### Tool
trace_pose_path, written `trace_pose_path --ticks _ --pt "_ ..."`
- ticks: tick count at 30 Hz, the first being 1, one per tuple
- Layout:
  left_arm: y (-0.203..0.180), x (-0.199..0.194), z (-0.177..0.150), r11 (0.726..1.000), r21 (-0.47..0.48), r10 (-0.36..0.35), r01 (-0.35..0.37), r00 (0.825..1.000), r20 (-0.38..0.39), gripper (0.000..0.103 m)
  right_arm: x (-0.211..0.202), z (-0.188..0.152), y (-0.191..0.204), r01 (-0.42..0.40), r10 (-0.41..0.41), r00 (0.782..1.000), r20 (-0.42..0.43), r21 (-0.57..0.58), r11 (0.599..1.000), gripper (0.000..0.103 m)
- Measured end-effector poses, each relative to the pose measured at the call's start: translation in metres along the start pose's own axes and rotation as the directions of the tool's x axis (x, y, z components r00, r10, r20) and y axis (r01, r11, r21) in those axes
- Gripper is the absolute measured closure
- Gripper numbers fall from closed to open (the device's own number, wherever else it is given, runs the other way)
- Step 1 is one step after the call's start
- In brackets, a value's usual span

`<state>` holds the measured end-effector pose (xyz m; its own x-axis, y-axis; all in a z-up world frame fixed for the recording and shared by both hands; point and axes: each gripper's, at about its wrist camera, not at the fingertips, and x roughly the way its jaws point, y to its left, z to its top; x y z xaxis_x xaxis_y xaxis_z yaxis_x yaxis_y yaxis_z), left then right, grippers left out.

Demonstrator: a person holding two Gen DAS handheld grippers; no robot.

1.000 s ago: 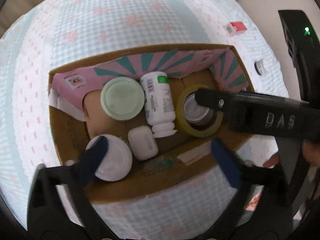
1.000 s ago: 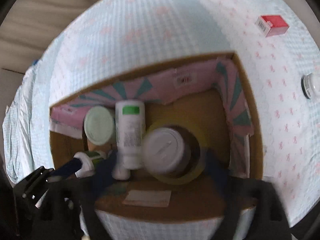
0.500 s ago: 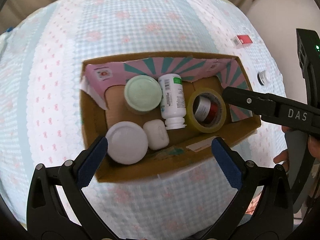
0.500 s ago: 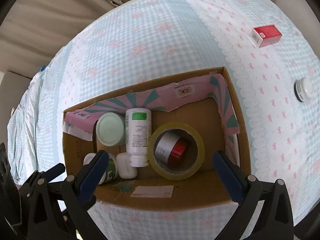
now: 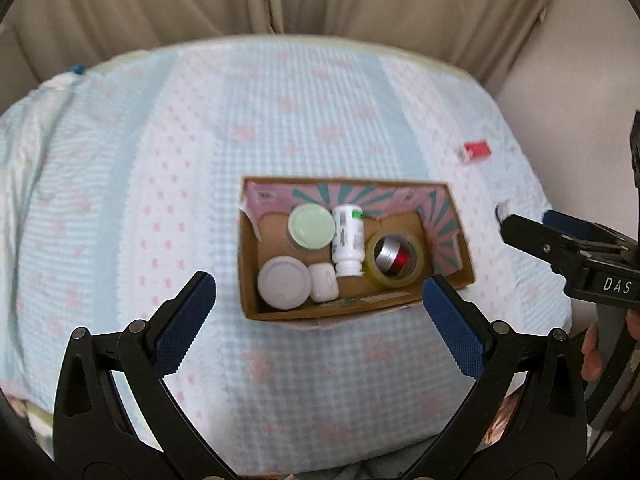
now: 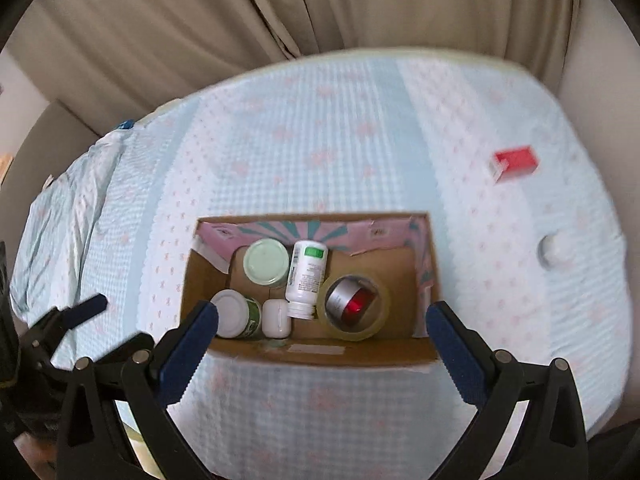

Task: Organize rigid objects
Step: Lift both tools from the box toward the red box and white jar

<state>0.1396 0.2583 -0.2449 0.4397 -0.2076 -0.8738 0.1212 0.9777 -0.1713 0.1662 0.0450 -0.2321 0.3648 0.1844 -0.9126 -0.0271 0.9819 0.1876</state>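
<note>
A cardboard box [image 5: 249, 276] [image 6: 320, 354] with a pink and teal lining lies on the bed. It holds a pale green lidded jar [image 5: 312, 226] [image 6: 266, 261], a white bottle [image 5: 348, 240] [image 6: 306, 276] on its side, a white lidded jar [image 5: 284, 282] [image 6: 230, 312] and a small white case [image 5: 324, 288] [image 6: 276, 318]. A silver and red can [image 5: 394, 258] [image 6: 350, 300] rests inside a yellow tape roll [image 5: 370, 254] [image 6: 382, 312]. My left gripper [image 5: 317, 282] and right gripper [image 6: 322, 308] both hang open and empty above the box's near side.
A red box [image 5: 477, 150] [image 6: 515, 161] and a small white round jar [image 6: 554, 250] lie on the checked bedcover [image 5: 160, 184] right of the cardboard box. Beige curtains [image 6: 240, 20] hang behind the bed. The right tool [image 5: 568, 252] crosses the left wrist view's right edge, with fingers of a hand [image 5: 592, 348] on it.
The can has gone from the right gripper into the tape roll. Both grippers have since pulled back and up, so the box looks smaller.
</note>
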Motion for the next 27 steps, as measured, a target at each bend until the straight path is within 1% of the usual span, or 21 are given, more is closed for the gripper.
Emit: trace_pose_path --ticks 2,3,6,9,11,12,14,16,18,22,23,25,27 --pt "-0.006 -0.025 0.001 1.0 0.008 0.016 -0.016 0.999 0.043 0.0 -0.024 0.001 0.0 0.02 -0.02 1.0 0.024 -0.02 1.0 0.0" --pt "-0.01 -0.04 0.002 0.999 0.021 0.032 -0.033 0.997 0.071 0.0 -0.039 0.001 0.0 0.031 -0.03 0.999 0.044 -0.025 0.999 0.0" --pt "-0.022 -0.067 0.004 0.996 0.048 0.071 -0.078 0.988 0.136 0.0 -0.077 0.0 -0.005 0.068 -0.064 0.991 0.118 -0.029 0.997 0.0" --pt "-0.036 -0.082 0.009 0.995 0.081 0.038 -0.052 0.985 0.166 0.0 -0.109 -0.004 -0.011 0.124 -0.119 0.976 0.181 -0.019 0.992 0.0" --pt "-0.045 -0.087 0.013 0.994 0.109 0.004 -0.024 0.984 0.18 0.0 -0.122 -0.007 -0.016 0.156 -0.153 0.968 0.199 -0.001 0.988 0.0" --pt "-0.051 -0.087 0.017 0.991 0.13 -0.011 -0.014 0.983 0.184 0.0 -0.129 -0.01 -0.021 0.176 -0.177 0.961 0.212 0.022 0.984 0.0" --pt "-0.061 -0.086 0.023 0.988 0.157 -0.018 -0.011 0.983 0.184 0.0 -0.139 -0.014 -0.03 0.204 -0.21 0.952 0.225 0.049 0.978 0.0" --pt "-0.073 -0.082 0.03 0.983 0.185 -0.031 -0.003 0.983 0.181 0.0 -0.146 -0.018 -0.043 0.212 -0.225 0.946 0.234 0.08 0.974 0.0" --pt "-0.088 -0.08 0.04 0.977 0.213 -0.031 -0.011 0.981 0.191 0.0 -0.153 -0.022 -0.059 0.217 -0.237 0.941 0.24 0.109 0.97 0.0" --pt "-0.124 -0.068 0.063 0.963 0.271 -0.053 -0.003 0.979 0.198 0.0 -0.163 -0.029 -0.086 0.236 -0.267 0.929 0.256 0.145 0.961 0.0" --pt "-0.139 -0.062 0.071 0.957 0.29 -0.057 -0.003 0.979 0.198 0.0 -0.165 -0.03 -0.093 0.234 -0.268 0.928 0.26 0.154 0.96 0.0" --pt "-0.16 -0.051 0.083 0.949 0.317 -0.063 -0.001 0.98 0.191 0.0 -0.166 -0.033 -0.114 0.238 -0.282 0.921 0.269 0.184 0.954 0.0" --pt "-0.189 -0.037 0.099 0.934 0.356 -0.082 0.016 0.982 0.172 0.0 -0.166 -0.036 -0.134 0.242 -0.292 0.919 0.266 0.205 0.948 0.0"
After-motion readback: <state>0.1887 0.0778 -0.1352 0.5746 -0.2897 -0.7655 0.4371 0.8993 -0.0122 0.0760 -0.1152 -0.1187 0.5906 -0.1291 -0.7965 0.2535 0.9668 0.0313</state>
